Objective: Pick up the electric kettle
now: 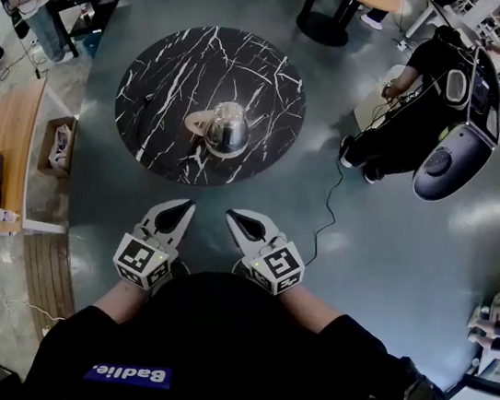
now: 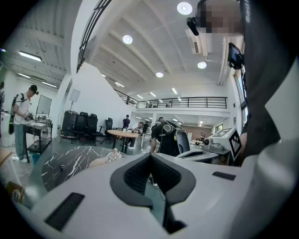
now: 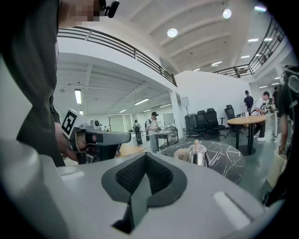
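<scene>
Approach stage, nothing gripped yet. Left tongs (image 1: 185,207) and right tongs (image 1: 234,217) sit side by side at lower centre of the head view, both pinched fully together with nothing between the pads, held close to our body and well apart from the electric kettle (image 1: 228,131). The kettle stands near the middle of the round black marble-veined table (image 1: 161,79) in the upper centre of the frame, alone on it as far as we can see. To do this step well, we judge we should step closer, spread one pair of tongs wide before it reaches the table edge, and come in level at the handle side, not at the slick body. The other pair should stay clear of the thin spout. Close gently and test the hold before lifting, since a polished round wall will likely slip. The kettle itself: bright mirror steel, squat rounded belly, small pale knob on the lid, slim curved spout pointing to frame right. A tan oval shape lies against its left side; handle or mat, we cannot tell. Whether it holds water cannot be seen.
</scene>
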{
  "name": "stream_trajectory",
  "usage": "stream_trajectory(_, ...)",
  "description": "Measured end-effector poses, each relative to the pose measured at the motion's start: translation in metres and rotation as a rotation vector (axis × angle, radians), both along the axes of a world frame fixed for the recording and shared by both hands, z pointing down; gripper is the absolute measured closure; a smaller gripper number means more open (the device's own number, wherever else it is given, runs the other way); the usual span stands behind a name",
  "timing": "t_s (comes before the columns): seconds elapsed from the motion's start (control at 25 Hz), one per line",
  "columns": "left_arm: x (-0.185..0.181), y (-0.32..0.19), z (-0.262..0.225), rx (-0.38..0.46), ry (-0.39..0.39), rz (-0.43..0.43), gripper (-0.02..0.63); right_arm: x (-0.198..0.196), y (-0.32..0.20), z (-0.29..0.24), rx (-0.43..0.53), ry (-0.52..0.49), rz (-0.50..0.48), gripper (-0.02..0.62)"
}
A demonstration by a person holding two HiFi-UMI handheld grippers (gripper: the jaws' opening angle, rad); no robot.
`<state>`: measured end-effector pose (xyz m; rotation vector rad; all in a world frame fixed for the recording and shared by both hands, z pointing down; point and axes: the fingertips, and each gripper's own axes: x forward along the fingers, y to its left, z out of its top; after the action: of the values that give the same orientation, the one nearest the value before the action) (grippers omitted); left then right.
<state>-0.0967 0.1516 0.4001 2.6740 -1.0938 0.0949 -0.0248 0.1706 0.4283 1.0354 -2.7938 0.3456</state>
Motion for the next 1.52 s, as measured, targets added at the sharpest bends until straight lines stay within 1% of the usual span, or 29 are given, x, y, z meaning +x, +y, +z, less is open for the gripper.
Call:
stream_trajectory(0.4, -0.001, -0.003, 0.004, 0.001, 0.000, -0.005, 0.601, 0.001, -0.001, 0.008, -0.010, 0.005, 0.001, 0.595)
stream_trajectory(0.72, 0.002, -0.003, 0.005, -0.002, 0.003, -0.006, 0.601, -0.001, 0.000, 0.004, -0.022, -0.039, -0.007, 0.594)
stream_trajectory(1.08, 0.008, -0.001, -0.001, 0.011, 0.005, -0.018, 0.601, 0.008, -0.002, 0.000, -0.007, -0.033, 0.003, 0.594)
stream_trajectory(1.52, 0.020, -0.010, 0.003, 0.003, -0.001, -0.055, 0.601, 0.028, -0.010, 0.003, -0.026, -0.044, 0.006, 0.594)
